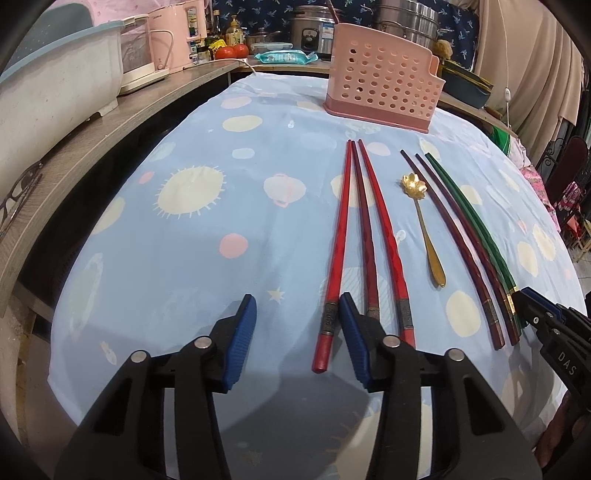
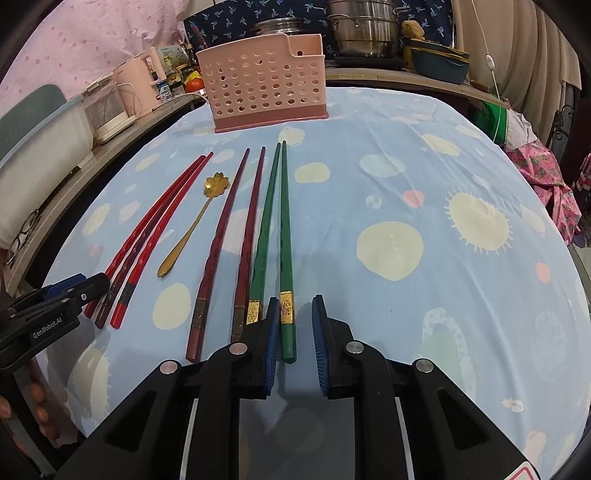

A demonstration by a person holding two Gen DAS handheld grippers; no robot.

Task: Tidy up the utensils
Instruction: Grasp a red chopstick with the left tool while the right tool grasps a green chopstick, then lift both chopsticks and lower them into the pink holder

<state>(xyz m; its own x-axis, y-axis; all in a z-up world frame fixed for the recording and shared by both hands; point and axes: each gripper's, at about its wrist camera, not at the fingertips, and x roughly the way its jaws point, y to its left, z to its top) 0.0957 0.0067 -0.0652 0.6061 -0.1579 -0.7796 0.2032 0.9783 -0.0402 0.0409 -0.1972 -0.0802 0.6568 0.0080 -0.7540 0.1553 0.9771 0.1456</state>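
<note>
Three red chopsticks (image 1: 358, 240), a gold flower spoon (image 1: 424, 221), two dark maroon chopsticks (image 1: 454, 236) and two green chopsticks (image 2: 275, 221) lie side by side on the blue cloth. A pink perforated utensil holder (image 1: 380, 83) stands behind them, also in the right wrist view (image 2: 264, 85). My left gripper (image 1: 297, 317) is open, left of the red chopsticks' near ends, its right finger over them. My right gripper (image 2: 293, 317) is open, its fingers on either side of the right green chopstick (image 2: 286, 258) near its gold band.
The blue patterned tablecloth (image 2: 424, 258) covers a round table. A wooden shelf (image 1: 110, 122) on the left carries a tub, a pink kettle and bottles. Steel pots (image 2: 362, 29) stand behind the holder. Glasses (image 1: 18, 192) lie on the shelf.
</note>
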